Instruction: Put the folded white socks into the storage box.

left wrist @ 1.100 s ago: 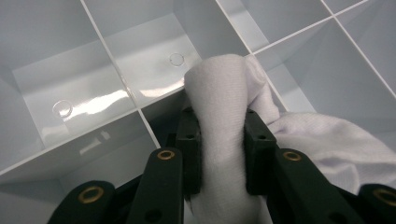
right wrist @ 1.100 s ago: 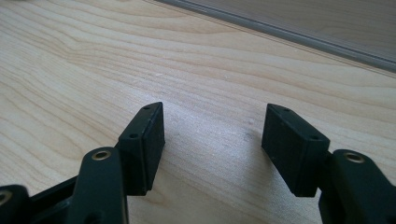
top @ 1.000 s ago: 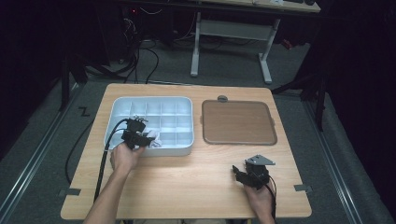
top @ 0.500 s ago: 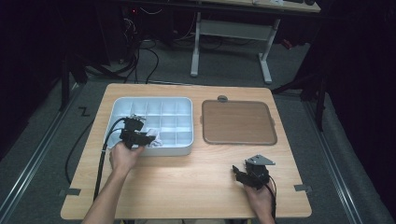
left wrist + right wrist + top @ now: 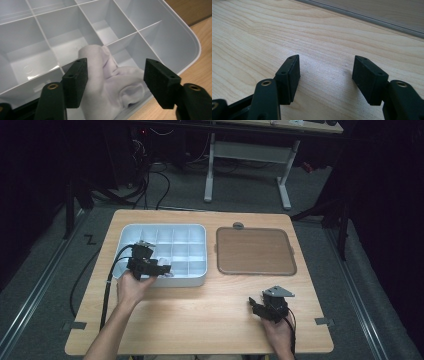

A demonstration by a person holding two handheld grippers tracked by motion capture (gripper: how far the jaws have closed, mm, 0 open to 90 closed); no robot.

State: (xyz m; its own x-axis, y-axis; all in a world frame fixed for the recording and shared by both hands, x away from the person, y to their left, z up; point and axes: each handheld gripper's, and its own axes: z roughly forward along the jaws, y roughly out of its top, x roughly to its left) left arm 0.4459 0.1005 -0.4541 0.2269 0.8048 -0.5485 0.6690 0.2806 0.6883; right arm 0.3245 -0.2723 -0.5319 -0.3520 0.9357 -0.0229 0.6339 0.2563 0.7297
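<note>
A pale grey divided tray (image 5: pixel 192 232) sits on the left half of the wooden table. A white cloth (image 5: pixel 110 85) lies bunched in a compartment at the tray's near edge, draped over a divider; it appears as a white patch (image 5: pixel 167 273) in the high view. My left gripper (image 5: pixel 162 269) hovers over that near edge, and in the left gripper view (image 5: pixel 115 77) its jaws stand open on either side of the cloth without pressing it. My right gripper (image 5: pixel 257 304) rests low over bare table at the near right, open with nothing between its fingers (image 5: pixel 325 75).
A brown mat with a grey rim (image 5: pixel 255 251) lies right of the tray, a small grey knob (image 5: pixel 238 225) at its far edge. Black cables trail from both grippers toward the near edge. Bare wood (image 5: pixel 200 315) spans the near middle. Desk legs and cables stand beyond the table.
</note>
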